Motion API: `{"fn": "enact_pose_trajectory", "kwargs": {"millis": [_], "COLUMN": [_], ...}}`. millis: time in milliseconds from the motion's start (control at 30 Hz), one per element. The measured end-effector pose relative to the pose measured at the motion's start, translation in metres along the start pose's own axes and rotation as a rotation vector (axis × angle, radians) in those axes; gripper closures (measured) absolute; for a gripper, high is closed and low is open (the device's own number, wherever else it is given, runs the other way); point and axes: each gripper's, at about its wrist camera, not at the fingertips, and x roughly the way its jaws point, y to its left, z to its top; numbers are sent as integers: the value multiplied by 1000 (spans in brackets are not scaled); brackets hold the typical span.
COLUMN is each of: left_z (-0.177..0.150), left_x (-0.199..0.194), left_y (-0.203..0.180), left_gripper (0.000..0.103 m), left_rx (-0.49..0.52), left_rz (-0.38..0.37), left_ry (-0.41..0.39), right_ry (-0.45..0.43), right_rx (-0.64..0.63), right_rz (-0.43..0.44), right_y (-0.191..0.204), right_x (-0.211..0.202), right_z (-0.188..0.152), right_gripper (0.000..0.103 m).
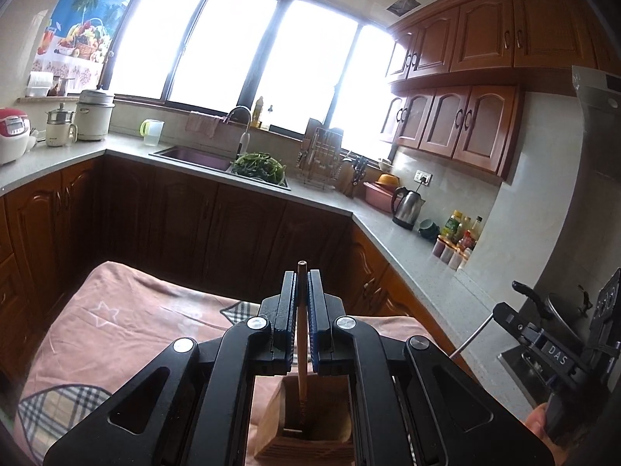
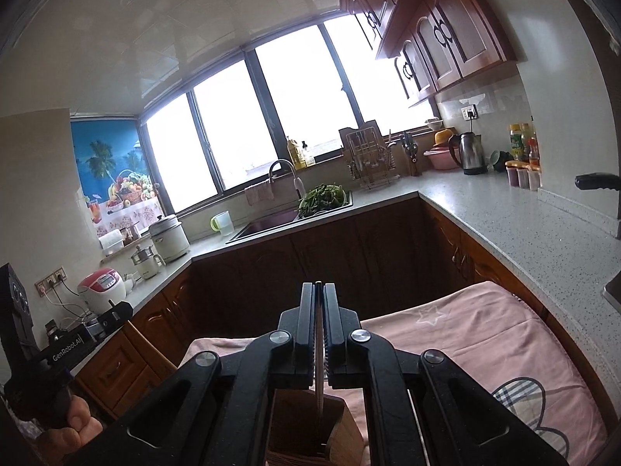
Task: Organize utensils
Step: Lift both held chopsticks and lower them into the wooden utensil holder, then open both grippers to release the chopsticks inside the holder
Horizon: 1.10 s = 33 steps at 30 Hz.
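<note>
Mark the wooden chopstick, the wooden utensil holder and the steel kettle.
wooden chopstick (image 1: 301,334): left wrist view, mid-shaft between the pads.
wooden utensil holder (image 1: 271,419): left wrist view, left wall.
steel kettle (image 1: 407,206): left wrist view, body.

A pink cloth (image 1: 128,310) with a star and checked patches covers the near surface. On the grey counter (image 1: 407,256) stand a steel kettle (image 1: 407,206), a white pot (image 1: 94,116) and a red rice cooker (image 1: 11,134). Green vegetables (image 1: 258,167) lie beside the sink (image 1: 190,155), under the bright window (image 1: 240,58).
</note>
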Motion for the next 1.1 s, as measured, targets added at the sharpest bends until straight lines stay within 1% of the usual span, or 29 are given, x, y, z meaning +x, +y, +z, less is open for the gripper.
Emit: {"fn": "enact_pose_trajectory", "kwargs": {"millis": [133,200,400,467,633,733,767,800,833,867,900,933,967,1033,1067,1100], "left_z": [-20,-27,-44,-46,-44,-44,-44,-44,-44,-44,-45,-45,-45,-45,-45,-46], "left_x": [22,31,44,43,46,46,46,46,46,45,44,42,40,35,30,24], "left_y": [10,10,1,1,6,8,8,8,8,8,9,10,11,12,13,13], "left_gripper": [98,98,97,97,97,95,90,78,69,55,46,45,44,36,32,27], "left_rx": [-31,-34,11,20,10,12,13,12,13,13,13,10,8,2,0,1], "left_rz": [27,28,46,68,64,66,70,72,75,81,87,86,84,80,77,78], "left_ry": [43,65,116,114,144,150,156,162,167,168,168,168,170,182,181,177], "right_ry": [40,56,97,94,106,123,125,128,134,139,142,143,140,127,124,125], "right_rx": [27,34,40,49,74,95,101,105,107,113,121,128,134,139,144,151], "right_rz": [-3,-7,-10,-14,-13,-1,1,0,1,8,16,19,24,24,27,33], "right_y": [-9,-12,-14,-17,-22,-26,-27,-28,-28,-28,-28,-29,-29,-29,-29,-31], "right_x": [18,24,37,38,38,40,40,40,40,40,38,37,34,27,23,18], "right_z": [-16,-23,-39,-40,-38,-38,-39,-39,-39,-40,-41,-42,-42,-42,-42,-41], "right_gripper": [100,100,99,99,99,94,94,94,94,92,90,80,59,42,40,39]}}
